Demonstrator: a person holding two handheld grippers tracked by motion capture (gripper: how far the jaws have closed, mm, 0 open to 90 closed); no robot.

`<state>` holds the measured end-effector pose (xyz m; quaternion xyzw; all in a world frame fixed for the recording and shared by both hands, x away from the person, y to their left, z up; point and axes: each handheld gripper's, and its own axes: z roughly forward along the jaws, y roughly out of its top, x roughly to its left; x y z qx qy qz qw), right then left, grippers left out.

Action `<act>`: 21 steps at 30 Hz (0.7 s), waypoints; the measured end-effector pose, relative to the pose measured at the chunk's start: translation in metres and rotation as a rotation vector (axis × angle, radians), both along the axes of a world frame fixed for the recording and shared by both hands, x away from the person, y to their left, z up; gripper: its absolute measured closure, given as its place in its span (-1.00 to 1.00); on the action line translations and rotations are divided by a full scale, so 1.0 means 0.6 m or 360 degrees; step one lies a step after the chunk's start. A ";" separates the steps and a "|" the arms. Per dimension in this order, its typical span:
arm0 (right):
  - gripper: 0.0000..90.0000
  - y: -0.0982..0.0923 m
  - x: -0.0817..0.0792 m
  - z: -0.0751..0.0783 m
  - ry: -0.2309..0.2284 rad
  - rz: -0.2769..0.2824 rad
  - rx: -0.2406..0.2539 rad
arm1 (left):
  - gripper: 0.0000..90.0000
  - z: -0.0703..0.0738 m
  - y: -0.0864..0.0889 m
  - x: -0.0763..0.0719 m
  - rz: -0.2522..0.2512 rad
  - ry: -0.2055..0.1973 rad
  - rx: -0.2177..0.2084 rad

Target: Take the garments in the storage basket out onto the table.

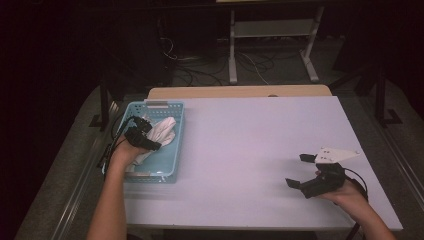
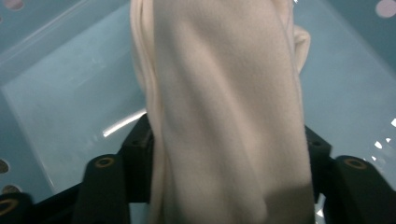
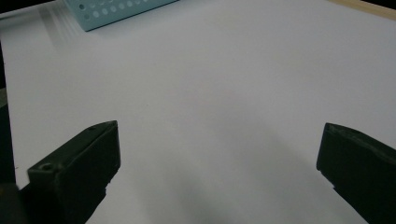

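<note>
Farthest left, the left claw (image 1: 141, 131) reaches down into the light blue perforated plastic basket (image 1: 176, 141), and the cream-white soft cloth (image 1: 161, 131) lies bunched inside that basket, directly under and between the jaws. In the left gripper view the cloth (image 2: 224, 116) runs up the middle of the picture with a black jaw close against each flank, so the claw reads as pinching the cloth, though how firmly it bites I cannot tell; the basket's pale blue floor (image 2: 70, 98) lies just beyond it on either side. The step in hand looks like taking hold of the cloth to bring it out of the basket. The next move calls for a grip sure enough that the fabric does not slide free, then a lift high enough to carry the trailing folds over the basket wall nearest the bare white counter (image 1: 250, 150). Well away to the right, the right claw (image 1: 300, 170) hovers low above the counter with its jaws spread wide and nothing between them; ahead of it is bare counter surface (image 3: 210, 93), the basket corner (image 3: 116, 11) far beyond.
</note>
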<state>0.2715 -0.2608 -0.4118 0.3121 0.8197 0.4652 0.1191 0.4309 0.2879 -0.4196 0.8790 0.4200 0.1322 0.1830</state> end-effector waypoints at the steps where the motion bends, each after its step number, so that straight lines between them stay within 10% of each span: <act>1: -1.00 0.000 0.000 0.000 -0.0002 0.0001 0.0000 | -0.10 0.000 0.000 0.000 -0.0002 -0.0002 0.0003; 21: -1.00 -0.002 0.001 -0.002 0.0004 -0.0008 -0.0009 | 0.41 0.015 0.001 -0.001 0.0046 0.0018 -0.0002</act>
